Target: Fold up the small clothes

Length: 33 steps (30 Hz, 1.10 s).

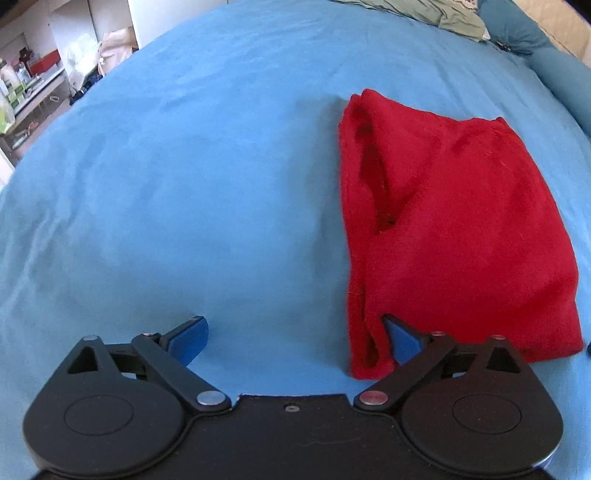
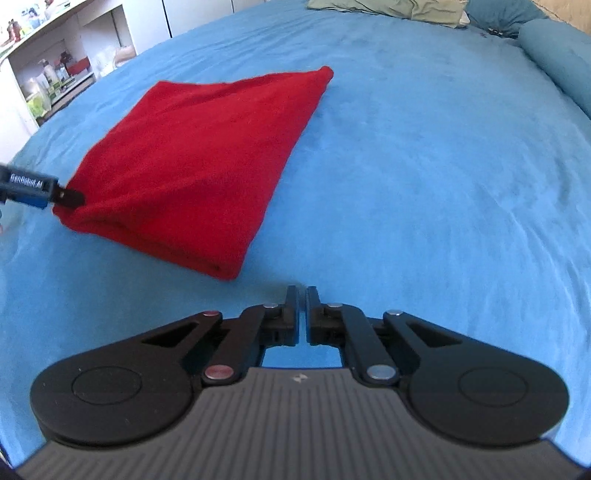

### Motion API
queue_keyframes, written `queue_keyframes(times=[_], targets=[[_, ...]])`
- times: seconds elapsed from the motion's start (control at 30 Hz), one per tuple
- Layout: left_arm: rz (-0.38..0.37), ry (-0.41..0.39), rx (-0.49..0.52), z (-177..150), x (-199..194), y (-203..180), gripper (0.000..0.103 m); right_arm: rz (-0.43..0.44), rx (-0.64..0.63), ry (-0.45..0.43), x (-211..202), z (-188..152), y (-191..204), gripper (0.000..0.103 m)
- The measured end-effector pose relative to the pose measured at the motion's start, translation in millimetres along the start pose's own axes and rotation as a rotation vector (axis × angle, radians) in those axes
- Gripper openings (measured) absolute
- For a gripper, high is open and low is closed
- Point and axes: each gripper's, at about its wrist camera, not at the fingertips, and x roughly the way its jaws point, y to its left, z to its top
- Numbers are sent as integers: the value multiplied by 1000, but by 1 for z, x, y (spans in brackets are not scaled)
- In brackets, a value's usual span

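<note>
Red fleece garment (image 1: 454, 229), folded into a compact stack, lies flat on the blue bedsheet (image 1: 184, 184). Left gripper (image 1: 295, 339) sits low over the sheet at the garment's near corner, jaws spread wide; one blue-padded finger (image 1: 402, 339) touches the folded edge, the other stands clear on bare sheet, nothing clamped. Right gripper (image 2: 302, 306) is closed on nothing, fingers nearly together, just short of the garment's near corner. Green bedding (image 2: 388, 9) and teal pillows (image 2: 554, 55) lie at the far end.
</note>
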Motion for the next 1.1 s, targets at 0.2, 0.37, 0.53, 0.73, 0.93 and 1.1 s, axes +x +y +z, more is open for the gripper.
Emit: queue_keyframes(times=[0.2,0.37,0.53,0.73,0.93,1.1], targets=[[-139,-76,56,28,-32,-2,102,116,80,-86,-17,49,-9,103],[-290,-62,49,70,11,-12,96,220,123,-2,21,98,-12,103],[-346,-9,-12,87,54,-15,80,260,239,84,79,114,-20,103],[-419,12,-70,87,64,-23,45,289,252,89,108,115,-17,65],[-332,-43,-44,91,32,-42,25,245,219,18,83,127,-2,39],[-381,-94,8,85,-9,-66,24,228,194,-41,35,126,-5,39]])
